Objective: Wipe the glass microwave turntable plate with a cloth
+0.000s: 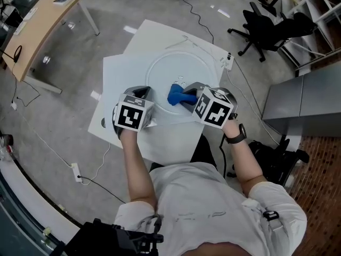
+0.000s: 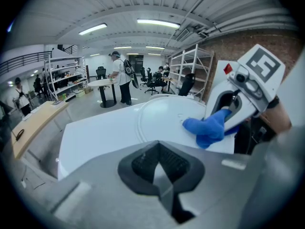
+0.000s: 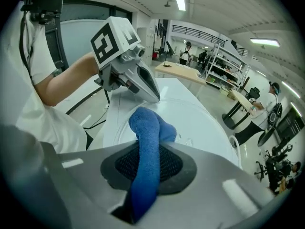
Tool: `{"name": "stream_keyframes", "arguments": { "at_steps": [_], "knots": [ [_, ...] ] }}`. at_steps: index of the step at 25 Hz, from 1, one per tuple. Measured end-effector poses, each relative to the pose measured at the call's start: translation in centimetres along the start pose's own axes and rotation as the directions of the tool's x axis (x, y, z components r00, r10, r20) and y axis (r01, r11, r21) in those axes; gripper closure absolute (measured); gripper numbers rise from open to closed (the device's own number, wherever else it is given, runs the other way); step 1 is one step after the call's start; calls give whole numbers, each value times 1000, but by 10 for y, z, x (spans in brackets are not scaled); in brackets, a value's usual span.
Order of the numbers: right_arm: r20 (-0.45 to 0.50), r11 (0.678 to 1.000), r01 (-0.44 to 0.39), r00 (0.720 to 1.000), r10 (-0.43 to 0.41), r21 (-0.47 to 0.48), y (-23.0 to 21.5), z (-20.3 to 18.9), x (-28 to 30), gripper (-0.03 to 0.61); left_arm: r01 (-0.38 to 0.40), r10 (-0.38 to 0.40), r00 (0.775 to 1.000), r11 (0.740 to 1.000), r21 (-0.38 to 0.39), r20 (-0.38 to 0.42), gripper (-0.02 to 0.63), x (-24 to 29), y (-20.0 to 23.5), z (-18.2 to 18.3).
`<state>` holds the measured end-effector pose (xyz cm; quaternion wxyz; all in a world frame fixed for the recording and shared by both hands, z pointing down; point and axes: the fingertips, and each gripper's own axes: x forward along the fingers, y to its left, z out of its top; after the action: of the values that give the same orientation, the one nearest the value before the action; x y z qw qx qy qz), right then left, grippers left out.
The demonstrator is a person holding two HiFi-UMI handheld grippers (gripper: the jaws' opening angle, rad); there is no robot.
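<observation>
Right gripper (image 1: 193, 97) closest in: jaws clamped on blue cloth (image 3: 145, 132), strip of it pinched between the pads and running out forward. Free end bunched into a soft lump, resting on glass plate (image 1: 169, 68), right of middle on the near side. Plate round, clear, nearly colourless, white table (image 1: 120, 73) visible straight through it; only the raised ring near the rim and a few small glints near centre giving it away. Lying flat on the tabletop, roughly central. Cloth nap looped, towel-like, even blue all over. Left gripper (image 2: 167, 185) jaws together, nothing between them, nose pointing across the plate towards the cloth. In head view, parked at the plate's near-left edge; touching the rim or not, cannot tell. Both grippers side by side, cloth between them. Wooden desk (image 1: 37, 33) well off to the left, black office chair (image 1: 266, 25) well off to the right.
</observation>
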<state>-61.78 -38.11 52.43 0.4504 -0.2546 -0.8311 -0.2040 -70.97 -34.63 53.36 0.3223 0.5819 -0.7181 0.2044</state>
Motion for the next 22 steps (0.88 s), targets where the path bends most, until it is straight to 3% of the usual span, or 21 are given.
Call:
{"name": "stream_keyframes", "arguments": {
  "at_steps": [4, 11, 17, 22],
  "knots": [
    [3, 1000, 8, 1000, -8, -29, -9, 25, 21, 512, -2, 2, 1000, 1000, -6, -1, 614, 2, 1, -1],
    [10, 990, 139, 990, -139, 1, -69, 40, 39, 512, 12, -12, 1000, 1000, -7, -6, 614, 3, 0, -1],
    [-30, 959, 274, 962, -272, 67, -117, 3, 22, 512, 6, -6, 1000, 1000, -6, -2, 614, 3, 0, -2],
    [-76, 943, 300, 953, -292, 147, -120, -47, -6, 514, 0, 0, 1000, 1000, -3, 1, 614, 3, 1, -1]
  ]
}}
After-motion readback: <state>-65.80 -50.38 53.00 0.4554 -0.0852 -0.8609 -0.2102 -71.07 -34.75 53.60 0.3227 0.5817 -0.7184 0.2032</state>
